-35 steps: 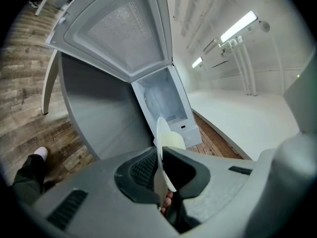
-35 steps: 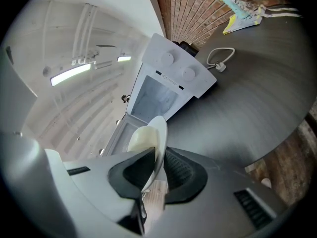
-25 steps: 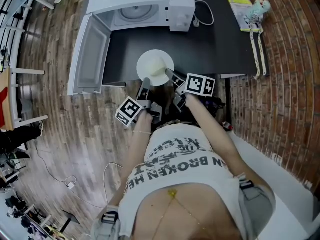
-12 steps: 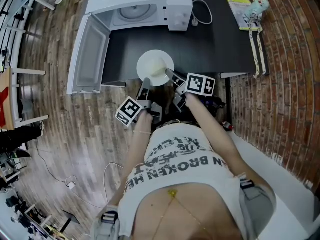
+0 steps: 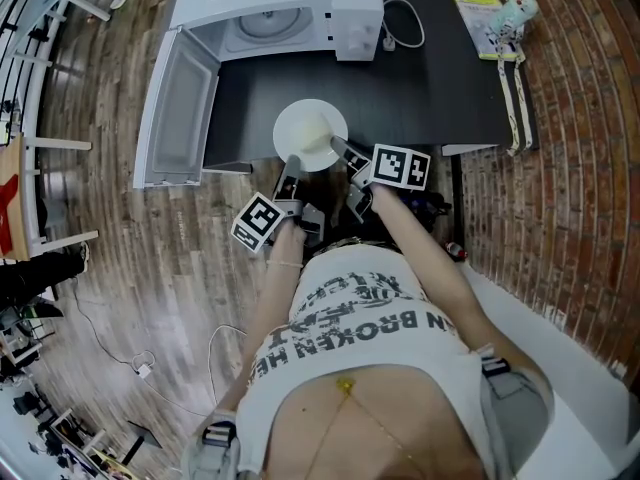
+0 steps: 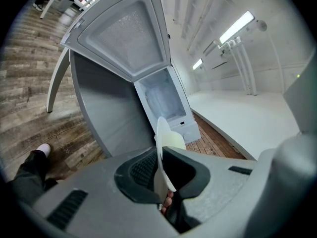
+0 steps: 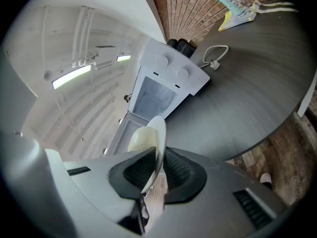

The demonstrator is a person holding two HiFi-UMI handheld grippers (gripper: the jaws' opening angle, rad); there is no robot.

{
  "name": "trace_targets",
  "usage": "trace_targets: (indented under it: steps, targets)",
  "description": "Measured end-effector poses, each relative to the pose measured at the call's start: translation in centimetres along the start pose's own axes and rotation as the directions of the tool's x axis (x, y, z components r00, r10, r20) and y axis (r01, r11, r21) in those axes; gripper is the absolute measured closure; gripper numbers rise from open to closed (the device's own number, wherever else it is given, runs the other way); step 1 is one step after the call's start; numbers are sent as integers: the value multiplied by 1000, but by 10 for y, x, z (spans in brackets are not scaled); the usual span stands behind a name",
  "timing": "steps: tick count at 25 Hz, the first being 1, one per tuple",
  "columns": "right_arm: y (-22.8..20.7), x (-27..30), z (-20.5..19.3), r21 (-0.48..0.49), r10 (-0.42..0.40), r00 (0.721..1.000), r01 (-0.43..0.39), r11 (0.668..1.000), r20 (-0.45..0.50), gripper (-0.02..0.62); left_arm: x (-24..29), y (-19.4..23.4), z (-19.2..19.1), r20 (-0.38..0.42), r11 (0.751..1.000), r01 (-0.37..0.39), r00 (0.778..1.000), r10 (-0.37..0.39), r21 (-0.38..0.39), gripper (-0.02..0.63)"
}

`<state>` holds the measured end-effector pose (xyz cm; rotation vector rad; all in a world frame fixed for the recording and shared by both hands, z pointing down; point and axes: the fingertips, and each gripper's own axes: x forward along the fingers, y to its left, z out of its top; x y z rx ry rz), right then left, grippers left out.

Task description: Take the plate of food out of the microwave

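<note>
A white plate [image 5: 311,134] with a pale mound of food is held over the near edge of the dark table [image 5: 420,88], in front of the white microwave [image 5: 290,8], whose door [image 5: 180,108] hangs open to the left. My left gripper [image 5: 291,171] is shut on the plate's near-left rim, and the rim [image 6: 161,155] runs edge-on between its dark pads. My right gripper [image 5: 342,155] is shut on the near-right rim, where the plate [image 7: 154,148] stands between the pads with the food on its left side.
The microwave's cavity [image 5: 268,25] shows only its glass turntable. A white cable and plug [image 5: 405,28] lie right of the microwave. A yellow leaflet and a small toy [image 5: 500,23] rest at the table's far right. Wooden floor [image 5: 150,268] lies to the left, a brick wall [image 5: 590,118] to the right.
Almost nothing has moved. The plate and both grippers stay in place at the table's near edge; only the head camera has shifted slightly.
</note>
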<state>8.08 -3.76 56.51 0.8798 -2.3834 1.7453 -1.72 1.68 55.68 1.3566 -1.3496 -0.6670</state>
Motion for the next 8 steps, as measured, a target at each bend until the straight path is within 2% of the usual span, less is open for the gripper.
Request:
trace_targets:
  steps: [8]
  targets:
    - [-2, -2, 2, 1, 0, 1000, 0, 1000, -2, 546, 2, -1, -2, -1, 1000, -2, 1000, 2, -2, 580]
